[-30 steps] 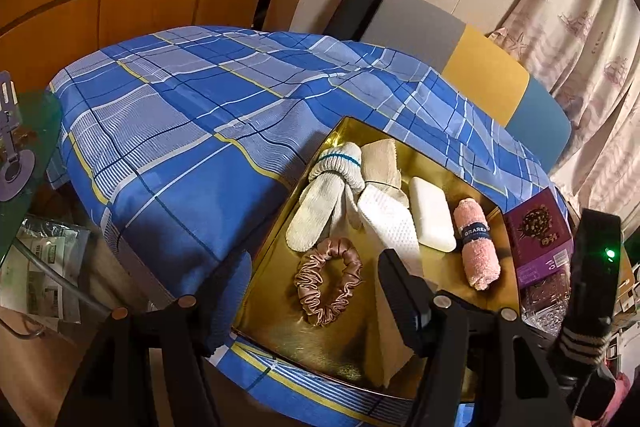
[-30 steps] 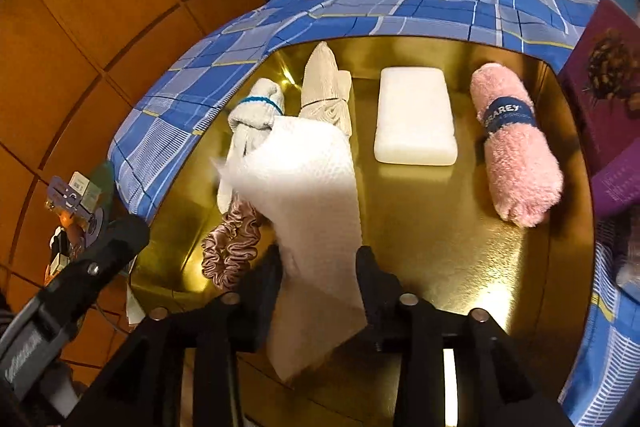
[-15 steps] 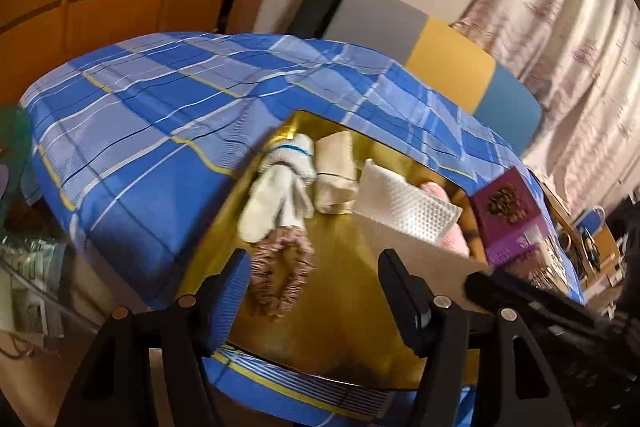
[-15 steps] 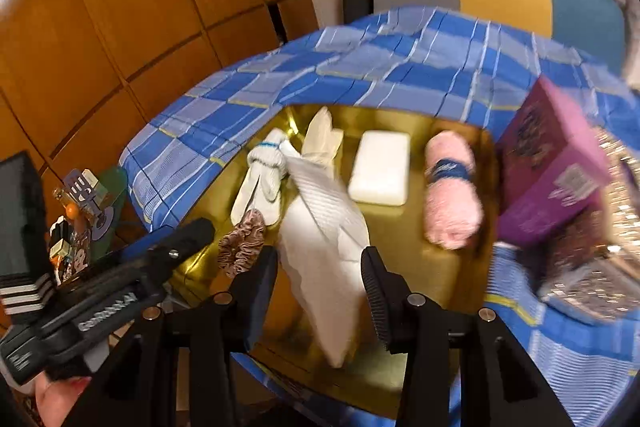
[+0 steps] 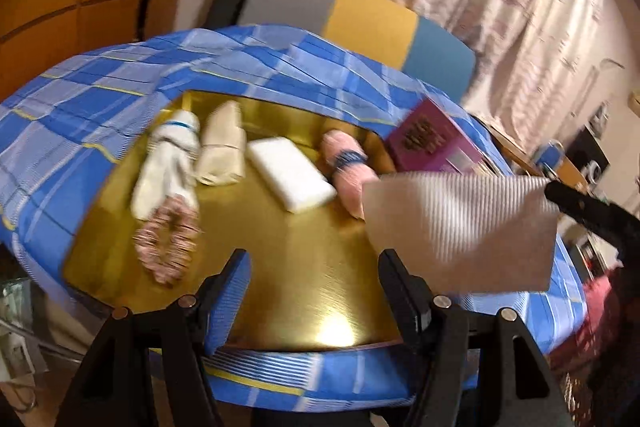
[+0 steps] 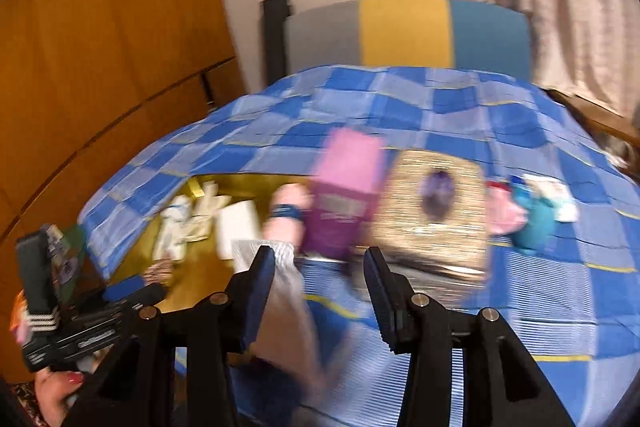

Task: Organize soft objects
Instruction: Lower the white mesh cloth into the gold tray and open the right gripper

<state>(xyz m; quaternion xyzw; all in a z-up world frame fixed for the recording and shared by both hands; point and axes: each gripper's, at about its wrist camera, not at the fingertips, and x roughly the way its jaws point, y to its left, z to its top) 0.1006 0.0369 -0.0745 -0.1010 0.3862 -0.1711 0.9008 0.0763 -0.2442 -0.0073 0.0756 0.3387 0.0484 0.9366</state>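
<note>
A gold tray (image 5: 304, 267) lies on the blue plaid cloth (image 5: 100, 95). In it lie a white sock roll (image 5: 168, 163), a beige roll (image 5: 222, 147), a white sponge (image 5: 290, 175), a pink towel roll (image 5: 348, 167) and a pink scrunchie (image 5: 166, 243). A white ribbed cloth (image 5: 460, 227) hangs in the air at the tray's right edge, by my right gripper (image 5: 560, 193). In the blurred right wrist view the cloth (image 6: 280, 291) hangs by the left finger, and the right gripper (image 6: 320, 291) stands open. My left gripper (image 5: 316, 287) is open and empty over the tray's near edge.
A purple box (image 5: 432, 143) stands right of the tray, also in the right wrist view (image 6: 344, 199), next to a glittery box (image 6: 432, 211). Small pink and teal soft items (image 6: 528, 215) lie further right. A chair back (image 6: 404, 31) and curtain stand behind.
The white cloth has been lifted out of the tray and carried right. The right gripper has swung right, away from the tray. The left gripper's view has turned right.
</note>
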